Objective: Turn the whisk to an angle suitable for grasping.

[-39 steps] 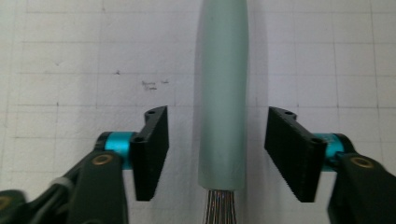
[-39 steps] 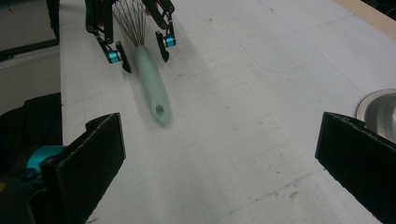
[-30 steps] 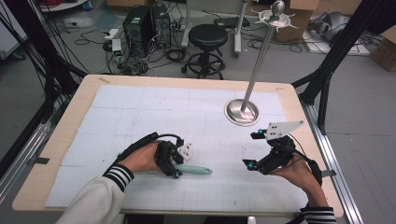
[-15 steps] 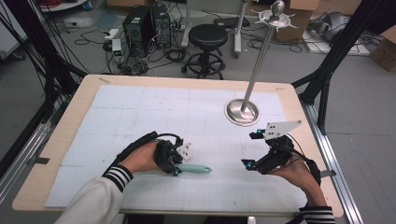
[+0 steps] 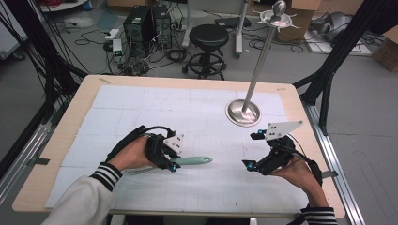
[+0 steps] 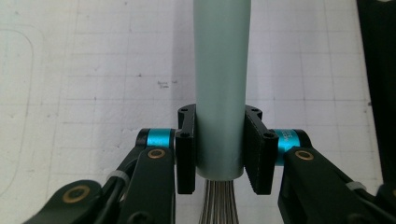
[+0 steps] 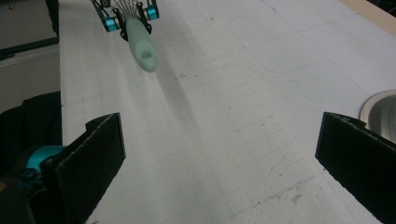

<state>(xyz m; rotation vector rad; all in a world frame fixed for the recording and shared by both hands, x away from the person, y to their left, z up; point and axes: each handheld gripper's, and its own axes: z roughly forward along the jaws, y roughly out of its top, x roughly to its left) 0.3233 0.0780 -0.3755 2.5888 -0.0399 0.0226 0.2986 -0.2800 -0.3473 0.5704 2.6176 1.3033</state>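
Observation:
A whisk with a pale green handle [image 5: 193,161] and metal wires [image 6: 219,207] is held level just above the white mat. My left gripper [image 5: 172,164] is shut on the handle [image 6: 220,84] close to where the wires begin, its two black pads pressing both sides. In the right gripper view the handle's free end [image 7: 143,46] points toward me and casts a shadow on the mat. My right gripper [image 5: 250,150] hovers at the right of the mat, wide open with nothing between its pads [image 7: 98,149].
A metal stand with a round base [image 5: 243,113] and a tall pole stands on the mat behind my right gripper; its base edge [image 7: 380,109] lies near my right jaw. The white gridded mat [image 5: 197,108] covers the wooden table.
My left hand has lifted the whisk a little off the mat, with the handle now higher in the high view. The right hand has stayed where it was.

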